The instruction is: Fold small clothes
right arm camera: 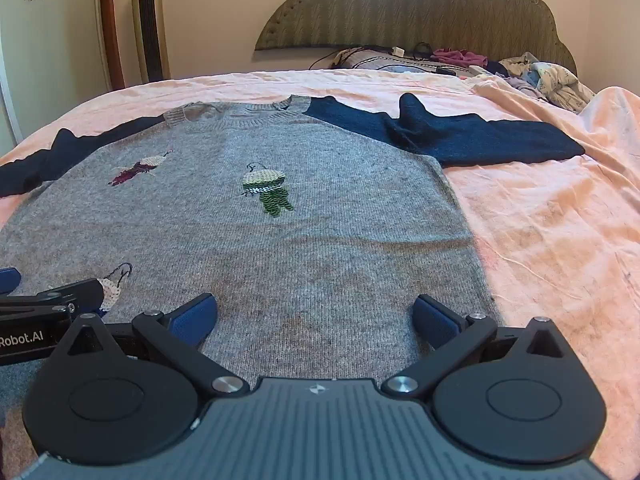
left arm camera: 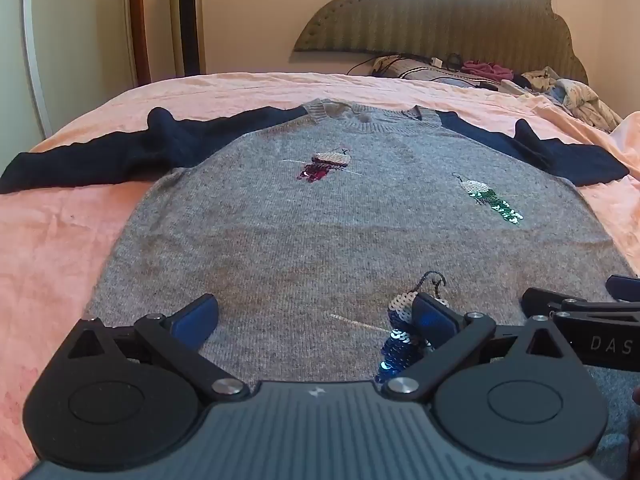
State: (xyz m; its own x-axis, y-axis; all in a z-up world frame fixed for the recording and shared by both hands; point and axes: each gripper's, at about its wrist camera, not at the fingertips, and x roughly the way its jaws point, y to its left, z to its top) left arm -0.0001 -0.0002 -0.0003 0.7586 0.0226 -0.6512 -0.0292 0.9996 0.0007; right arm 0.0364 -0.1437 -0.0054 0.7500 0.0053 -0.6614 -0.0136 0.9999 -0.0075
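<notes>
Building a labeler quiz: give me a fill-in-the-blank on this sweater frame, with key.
1. The grey sweater lies flat on a ____ bedsheet.
2. Its sleeves are dark ____.
3. The fingers of the right gripper stand ____ over the hem.
4. The sequin patch nearest the right sleeve is ____.

Missing words: pink; blue; open; green

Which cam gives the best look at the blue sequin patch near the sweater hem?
Left wrist view. The blue sequin patch on the grey knit sweater shows its white top and blue tail, though one blue finger pad covers part. The right wrist view shows only its white top, the rest hidden behind the left hand-held gripper.
</notes>
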